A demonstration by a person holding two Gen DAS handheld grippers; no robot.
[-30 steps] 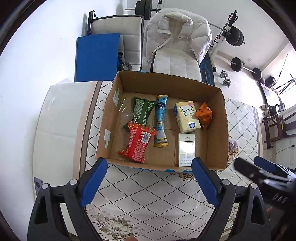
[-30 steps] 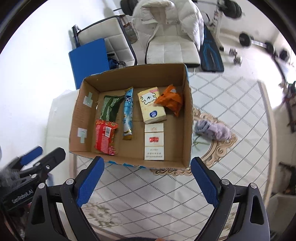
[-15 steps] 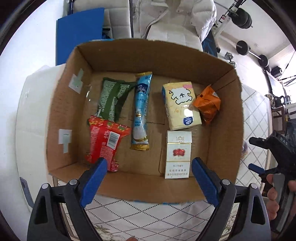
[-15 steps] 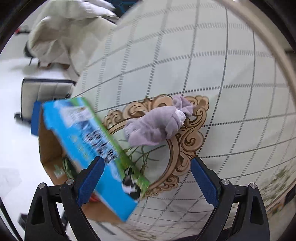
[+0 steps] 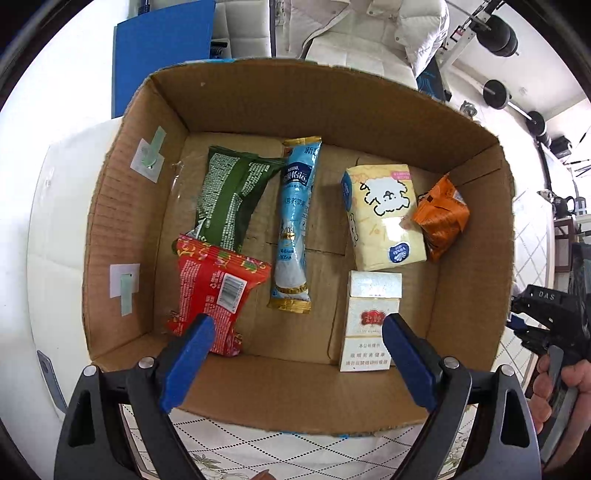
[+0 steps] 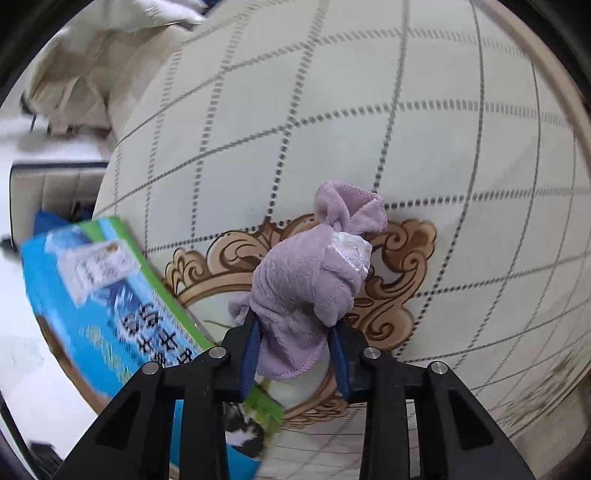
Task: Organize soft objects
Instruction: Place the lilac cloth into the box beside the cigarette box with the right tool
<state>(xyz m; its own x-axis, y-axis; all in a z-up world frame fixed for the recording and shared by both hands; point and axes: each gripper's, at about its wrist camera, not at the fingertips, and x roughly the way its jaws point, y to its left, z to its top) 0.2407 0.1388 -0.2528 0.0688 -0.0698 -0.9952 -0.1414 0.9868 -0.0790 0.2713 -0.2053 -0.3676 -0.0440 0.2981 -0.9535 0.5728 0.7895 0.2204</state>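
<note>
A cardboard box (image 5: pixel 122 229) lies open below my left gripper (image 5: pixel 295 350), which is open and empty over its near wall. Inside lie a green packet (image 5: pixel 232 195), a red packet (image 5: pixel 214 291), a light blue stick pack (image 5: pixel 295 221), a yellow tissue pack (image 5: pixel 384 214), an orange packet (image 5: pixel 443 218) and a white cigarette pack (image 5: pixel 369 325). My right gripper (image 6: pixel 295 332) is shut on a crumpled lilac cloth (image 6: pixel 314 273) on the patterned tablecloth (image 6: pixel 406 129). The right gripper also shows at the edge of the left wrist view (image 5: pixel 546 317).
The box's blue and green printed outer wall (image 6: pixel 103 302) stands just left of the cloth. A chair with a white padded jacket (image 5: pixel 362 33) and a blue board (image 5: pixel 162 48) stand behind the table. Barbell weights (image 5: pixel 498 29) lie on the floor at the back right.
My right gripper has moved in on the lilac cloth and shut on it. My left gripper has moved a little closer over the box and stays open.
</note>
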